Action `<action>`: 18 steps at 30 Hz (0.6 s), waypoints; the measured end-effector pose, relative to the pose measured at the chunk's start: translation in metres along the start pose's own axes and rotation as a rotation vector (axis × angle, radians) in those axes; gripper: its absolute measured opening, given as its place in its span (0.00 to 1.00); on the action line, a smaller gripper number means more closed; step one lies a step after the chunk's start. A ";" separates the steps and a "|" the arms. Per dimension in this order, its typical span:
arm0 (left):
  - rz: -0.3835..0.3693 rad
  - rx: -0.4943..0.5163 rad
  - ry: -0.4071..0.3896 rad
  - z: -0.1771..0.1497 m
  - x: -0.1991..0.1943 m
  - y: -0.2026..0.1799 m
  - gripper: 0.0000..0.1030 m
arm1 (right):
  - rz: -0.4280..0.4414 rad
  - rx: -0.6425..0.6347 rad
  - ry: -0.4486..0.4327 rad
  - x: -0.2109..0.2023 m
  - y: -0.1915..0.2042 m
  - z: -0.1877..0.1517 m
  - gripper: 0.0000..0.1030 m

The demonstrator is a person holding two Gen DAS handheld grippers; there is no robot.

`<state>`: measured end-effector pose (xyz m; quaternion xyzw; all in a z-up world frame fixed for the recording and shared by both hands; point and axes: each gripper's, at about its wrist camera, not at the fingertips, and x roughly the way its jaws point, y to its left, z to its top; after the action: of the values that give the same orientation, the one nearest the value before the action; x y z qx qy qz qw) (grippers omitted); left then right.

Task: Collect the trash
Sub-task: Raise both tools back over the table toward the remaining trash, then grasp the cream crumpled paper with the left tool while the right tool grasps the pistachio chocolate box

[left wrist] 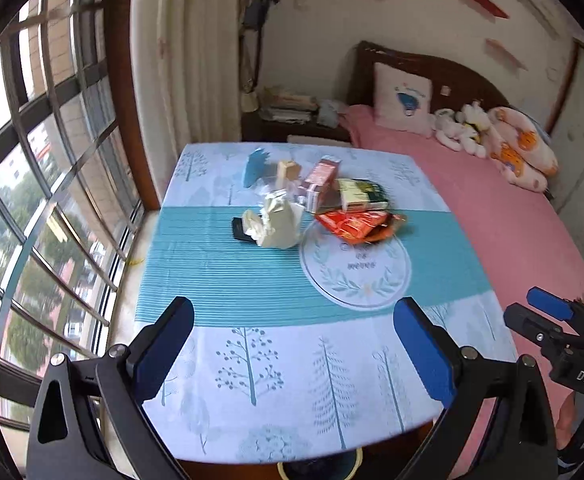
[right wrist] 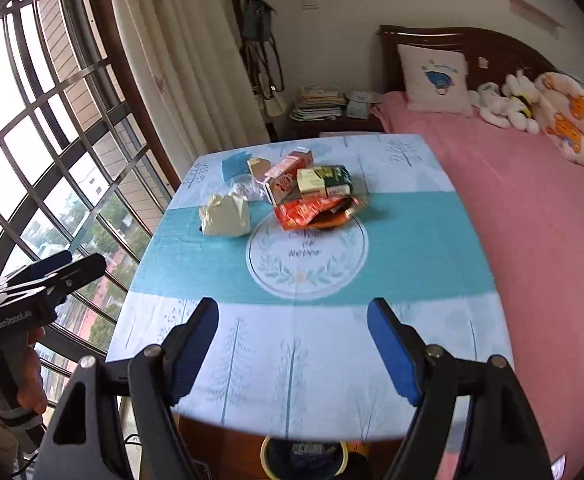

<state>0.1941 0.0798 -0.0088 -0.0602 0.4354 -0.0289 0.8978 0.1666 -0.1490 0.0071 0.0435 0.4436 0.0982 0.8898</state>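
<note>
My square table under its blue-and-white tree-print cloth (right wrist: 411, 240) stands between the barred window (left wrist: 52, 200) and the pink-sheeted bed (right wrist: 531, 220). The near cloth lies bare; crumpled wrappers and cartons (right wrist: 292, 192) cluster at the far end. Both my left gripper (left wrist: 293, 354) and right gripper (right wrist: 293, 350) gape empty.

Bin (right wrist: 303, 454) under counter (right wrist: 292, 380): near edge hides most; contents unreadable. Black flat item (left wrist: 240, 230) largely covered by cream bag (left wrist: 278, 224). Medallion lettering (left wrist: 357, 258) illegible. Right tongs (left wrist: 547, 312) cut by frame edge.
</note>
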 end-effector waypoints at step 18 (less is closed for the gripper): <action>0.134 -0.364 0.270 0.075 0.231 0.035 0.96 | 0.114 -0.044 0.142 0.219 -0.074 0.139 0.92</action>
<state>0.3959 0.0965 -0.1473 -0.1876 0.5525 0.1022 0.8057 0.4163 -0.1730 -0.0920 0.0421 0.5000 0.1613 0.8498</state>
